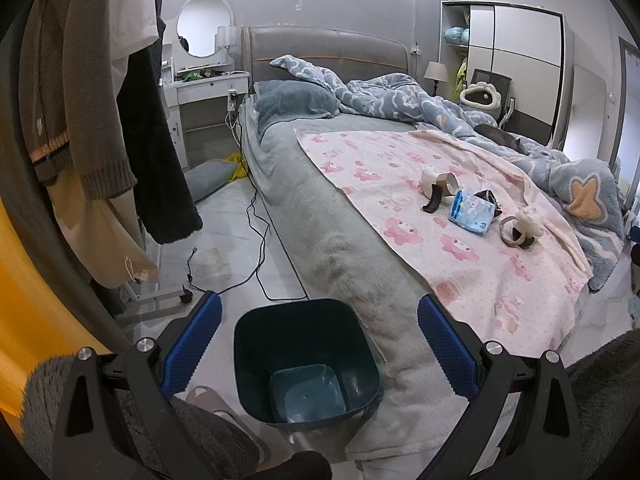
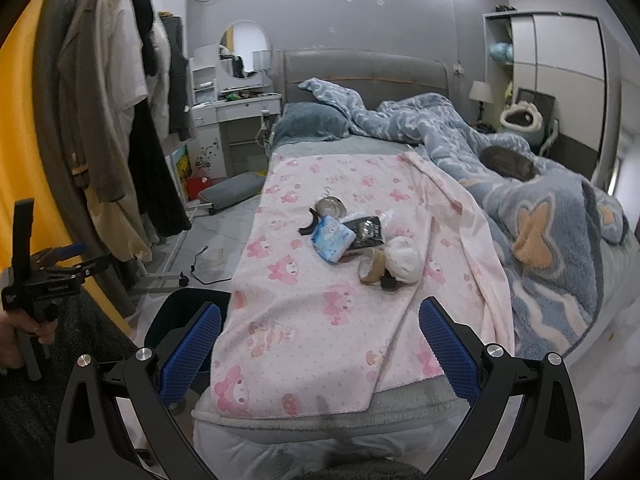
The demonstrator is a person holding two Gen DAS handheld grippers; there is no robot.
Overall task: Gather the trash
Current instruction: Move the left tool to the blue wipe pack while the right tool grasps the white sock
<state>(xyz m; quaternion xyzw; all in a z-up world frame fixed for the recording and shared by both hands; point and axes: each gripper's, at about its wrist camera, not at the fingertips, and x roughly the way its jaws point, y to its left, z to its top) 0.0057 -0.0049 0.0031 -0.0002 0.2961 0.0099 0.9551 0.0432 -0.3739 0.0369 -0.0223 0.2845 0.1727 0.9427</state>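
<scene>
In the left wrist view, the left gripper point(image 1: 319, 354) fills the bottom of the frame with its blue-padded fingers point(image 1: 192, 344) spread wide and nothing between them. A dark teal bin point(image 1: 306, 360) stands on the pale tiled floor point(image 1: 224, 216) in the lower middle of the frame, right against the side of the bed point(image 1: 332, 240); it looks bare inside. A black cable point(image 1: 256, 236) trails over the floor at centre left, and clothes point(image 1: 96, 100) hang on a rack down the left side.

The trash lies in a loose cluster on the pink patterned sheet point(image 1: 400, 168), right of centre: a blue and white packet point(image 1: 470, 212), a cardboard tape core point(image 1: 446, 182) with white crumpled paper beside it, a curved black strip point(image 1: 434, 202), and another tape core point(image 1: 516, 232) next to a white wad point(image 1: 528, 220). A blue fleece blanket point(image 1: 400, 96) is bunched along the upper right.

In the right wrist view, the right gripper point(image 2: 320, 354) is likewise wide open and holds nothing, low over the foot of the bed. The same cluster sits in the middle of that frame: the packet point(image 2: 334, 240), a black wrapper point(image 2: 366, 232), an open tin point(image 2: 330, 206), a white wad point(image 2: 404, 258) and a tape core point(image 2: 372, 270). The bin's rim point(image 2: 188, 300) shows at lower left beside the mattress. At the far left edge, a hand point(image 2: 28, 326) grips the handle of the other gripper.
</scene>
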